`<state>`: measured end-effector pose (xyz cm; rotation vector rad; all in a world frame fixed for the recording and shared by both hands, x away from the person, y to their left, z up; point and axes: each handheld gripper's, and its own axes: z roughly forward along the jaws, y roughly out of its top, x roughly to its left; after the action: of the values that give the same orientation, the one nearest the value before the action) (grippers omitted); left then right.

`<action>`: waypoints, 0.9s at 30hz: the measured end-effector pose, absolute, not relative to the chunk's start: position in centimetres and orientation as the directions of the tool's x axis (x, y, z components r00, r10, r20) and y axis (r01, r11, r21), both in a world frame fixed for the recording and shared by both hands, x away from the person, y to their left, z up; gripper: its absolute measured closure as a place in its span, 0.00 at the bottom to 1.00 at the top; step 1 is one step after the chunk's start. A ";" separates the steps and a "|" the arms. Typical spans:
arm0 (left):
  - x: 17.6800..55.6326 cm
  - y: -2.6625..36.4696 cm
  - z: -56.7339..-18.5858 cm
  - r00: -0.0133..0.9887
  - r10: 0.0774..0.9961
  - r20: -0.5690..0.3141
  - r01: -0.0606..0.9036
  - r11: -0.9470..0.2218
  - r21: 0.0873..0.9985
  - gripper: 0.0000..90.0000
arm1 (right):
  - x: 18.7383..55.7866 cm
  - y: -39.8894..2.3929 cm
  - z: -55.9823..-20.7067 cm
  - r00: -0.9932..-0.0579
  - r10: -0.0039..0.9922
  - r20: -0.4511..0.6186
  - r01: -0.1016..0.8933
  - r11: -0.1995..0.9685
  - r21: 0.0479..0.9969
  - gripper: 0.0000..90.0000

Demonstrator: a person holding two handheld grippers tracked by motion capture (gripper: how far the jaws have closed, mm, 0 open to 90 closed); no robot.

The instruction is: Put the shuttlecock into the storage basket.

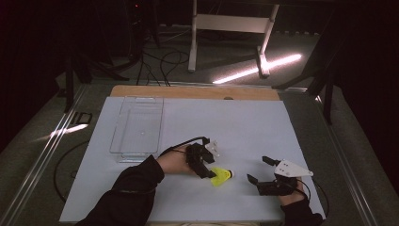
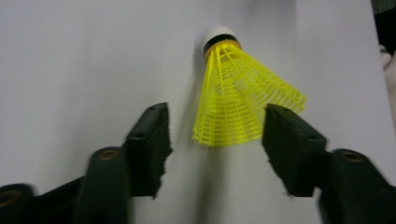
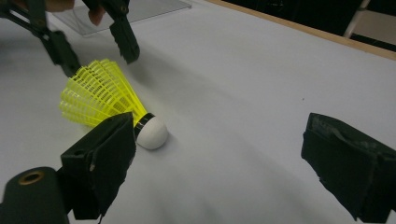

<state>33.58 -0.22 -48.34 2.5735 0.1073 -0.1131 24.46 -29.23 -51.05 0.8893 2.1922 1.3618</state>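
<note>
- We are holding the left gripper (image 1: 205, 165) over the skirt end of the yellow shuttlecock (image 1: 221, 177), jaws parted to either side of the mesh. In the left gripper view neither pad is touching the plastic yet, so nothing is gripped.
- We are straddling the wide skirt rather than the cork, we judge, because the flared mesh gives the pads more to press against and will flex instead of slipping.
- The shuttlecock is lying on its side on the white board (image 1: 244, 122), white cork pointing toward 3 o'clock in the high view and the skirt opening toward 9 o'clock, right under the left gripper's tips.
- We are keeping the right gripper (image 1: 261, 170) resting low on the board at about 3 o'clock from the shuttlecock, jaws spread wide and holding nothing. It is sitting apart from the cork, which we read as waiting, ready to steady or receive.
- In the right gripper view the cork (image 3: 150, 132) is showing just beside that gripper's near jaw, though the high view is showing a clear gap between them.
- Farther out, at about 11 o'clock from the left gripper, a clear plastic tray (image 1: 139, 123) is lying with nothing in it, near the board's left side; we take it as the likely place for the shuttlecock.
</note>
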 end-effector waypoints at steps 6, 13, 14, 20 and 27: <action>33.8 -0.6 -48.9 0.993 0.046 -0.107 0.095 -0.851 0.516 0.64 | 24.5 -29.3 -51.1 -0.715 0.699 -0.013 0.299 0.323 0.898 0.11; 34.0 -1.1 -49.4 0.993 0.042 -0.111 0.093 -0.858 0.506 0.70 | 24.5 -29.3 -51.1 -0.715 0.699 -0.016 0.298 0.326 0.897 0.11; 34.0 -1.2 -49.5 0.992 0.041 -0.117 0.095 -0.859 0.502 0.70 | 24.5 -29.3 -51.1 -0.716 0.698 -0.017 0.298 0.326 0.897 0.11; 34.1 -1.6 -49.9 0.992 0.038 -0.124 0.095 -0.863 0.496 0.74 | 24.5 -29.2 -51.1 -0.715 0.699 -0.017 0.301 0.330 0.894 0.11; 34.1 -2.0 -50.2 0.992 0.043 -0.117 0.095 -0.868 0.487 0.85 | 24.5 -29.2 -51.1 -0.717 0.697 -0.018 0.300 0.332 0.894 0.11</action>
<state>34.07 -2.05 -50.23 2.6221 0.0972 -0.1392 24.50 -29.22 -51.09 0.8797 2.2032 1.3497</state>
